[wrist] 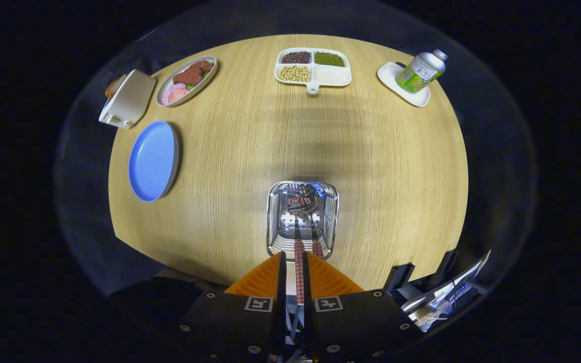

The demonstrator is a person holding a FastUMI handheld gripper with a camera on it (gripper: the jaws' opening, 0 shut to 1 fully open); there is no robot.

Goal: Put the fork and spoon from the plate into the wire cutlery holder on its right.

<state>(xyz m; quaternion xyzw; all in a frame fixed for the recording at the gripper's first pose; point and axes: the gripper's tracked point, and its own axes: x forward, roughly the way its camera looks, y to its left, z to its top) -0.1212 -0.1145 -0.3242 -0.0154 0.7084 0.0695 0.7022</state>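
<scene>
— Between the fingers of the gripper: a checked handle, pinched from both sides, gap barely wider than the handle itself.
— Step in hand?
— Likely seating the last piece in the wire cutlery holder, judging by the bare blue plate off to the left and a second handle already leaning inside.
— Fork or spoon in the grip?
— Cannot tell. Spoon bowl deep in the holder just ahead, with something like tines beside it, too blurred to match to a handle.
— Next move?
— Probably easing the fingers apart with the head well below the rim, then drawing straight back, without dragging the holder across the table.
— Looks of the holder?
— Bright metal, perforated floor, wire sides, upright; probably light enough to tip.
</scene>
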